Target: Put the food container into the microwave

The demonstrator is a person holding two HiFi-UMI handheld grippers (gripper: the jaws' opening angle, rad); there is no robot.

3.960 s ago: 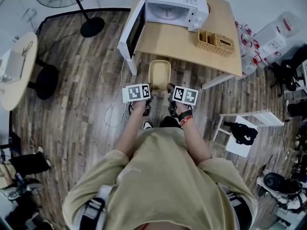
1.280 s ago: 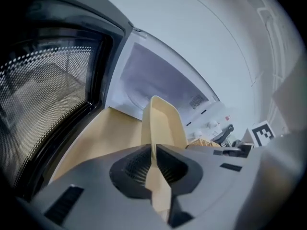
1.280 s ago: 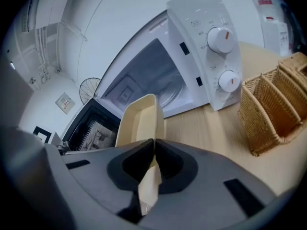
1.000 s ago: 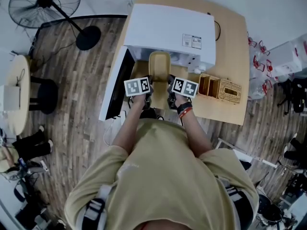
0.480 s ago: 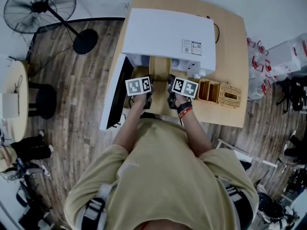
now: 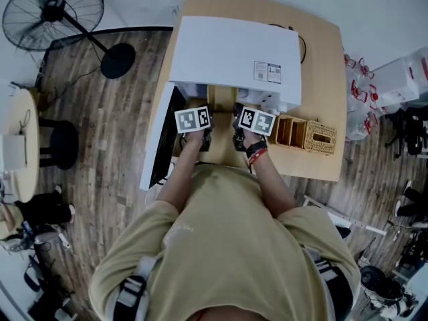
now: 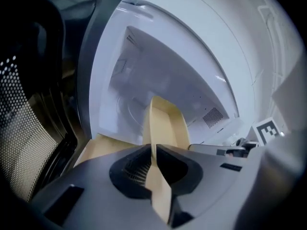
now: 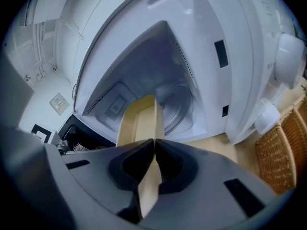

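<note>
The beige food container (image 6: 223, 105) is held level between both grippers, its far end under the top of the white microwave (image 6: 234, 49). My left gripper (image 6: 204, 134) is shut on the container's left rim (image 7: 152, 128). My right gripper (image 6: 237, 135) is shut on its right rim (image 8: 152, 123). In both gripper views the container's far end reaches past the open cavity's front edge, over the glass turntable (image 8: 180, 107). The microwave door (image 6: 160, 136) stands swung open to the left.
The microwave stands on a light wooden table (image 6: 321, 72). A wicker basket (image 6: 304, 134) sits on the table right of the microwave, close to my right gripper. A floor fan (image 6: 50, 9) stands at the far left, and a round side table (image 6: 17, 146) at the left edge.
The person has walked up to the table. Both grippers have carried the container forward from open floor to the microwave's mouth, and its far end now goes into the cavity.
</note>
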